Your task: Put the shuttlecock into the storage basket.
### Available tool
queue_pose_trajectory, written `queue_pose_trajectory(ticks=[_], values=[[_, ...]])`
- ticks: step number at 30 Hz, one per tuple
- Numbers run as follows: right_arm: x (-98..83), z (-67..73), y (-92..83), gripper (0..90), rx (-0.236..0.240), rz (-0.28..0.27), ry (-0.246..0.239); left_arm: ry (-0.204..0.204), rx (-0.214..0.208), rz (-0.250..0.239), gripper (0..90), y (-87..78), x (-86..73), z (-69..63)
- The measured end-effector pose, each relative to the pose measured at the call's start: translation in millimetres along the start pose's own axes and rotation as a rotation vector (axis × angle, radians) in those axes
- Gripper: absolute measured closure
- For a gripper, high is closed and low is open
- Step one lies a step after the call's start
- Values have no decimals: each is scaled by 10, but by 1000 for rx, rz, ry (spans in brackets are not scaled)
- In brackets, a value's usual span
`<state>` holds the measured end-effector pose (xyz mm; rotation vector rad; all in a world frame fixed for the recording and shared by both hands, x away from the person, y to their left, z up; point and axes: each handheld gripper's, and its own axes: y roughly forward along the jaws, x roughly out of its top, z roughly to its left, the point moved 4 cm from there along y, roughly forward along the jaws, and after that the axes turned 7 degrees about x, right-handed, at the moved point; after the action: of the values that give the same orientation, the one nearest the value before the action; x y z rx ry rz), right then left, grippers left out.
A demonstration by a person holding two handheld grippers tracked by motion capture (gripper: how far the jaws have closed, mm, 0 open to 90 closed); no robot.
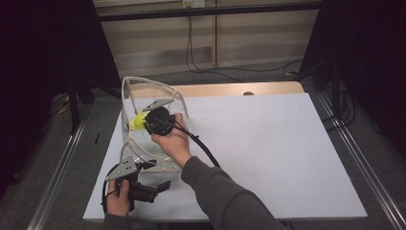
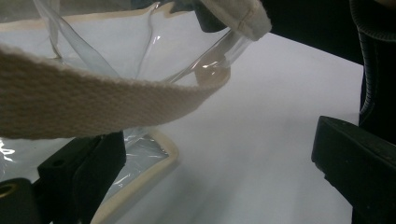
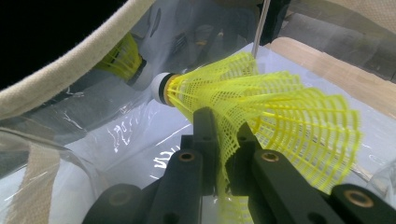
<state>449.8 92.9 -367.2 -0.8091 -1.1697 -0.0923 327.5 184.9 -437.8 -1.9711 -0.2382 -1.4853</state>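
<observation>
Our right tool pinches the yellow shuttlecock by its skirt, cork pointing ahead into the clear bag; our left tool gapes empty beside its strap.

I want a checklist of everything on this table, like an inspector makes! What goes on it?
Surface: white table top, wooden strip along its far edge.
Job's things: clear bag with cream trim, standing open; yellow shuttlecock held inside it.
Clutter: nothing seen.
Grippers: right gripper shut on the shuttlecock's skirt; left gripper open, jaws wide apart, by the bag's near corner under its strap.
Cables: black cable trailing from the right gripper; wires on the floor beyond.
Surroundings: dark curtains, metal rails beside the table.
</observation>
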Motion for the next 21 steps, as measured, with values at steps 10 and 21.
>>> queue_pose_trajectory(ticks=[10, 21], values=[[-40, 5, 27, 854, -5, 26, -16, 1, -4, 0, 31, -1, 0, -2], [-69, 21, 45, 851, -2, 54, -40, 7, -2, -1, 31, -10, 1, 4]])
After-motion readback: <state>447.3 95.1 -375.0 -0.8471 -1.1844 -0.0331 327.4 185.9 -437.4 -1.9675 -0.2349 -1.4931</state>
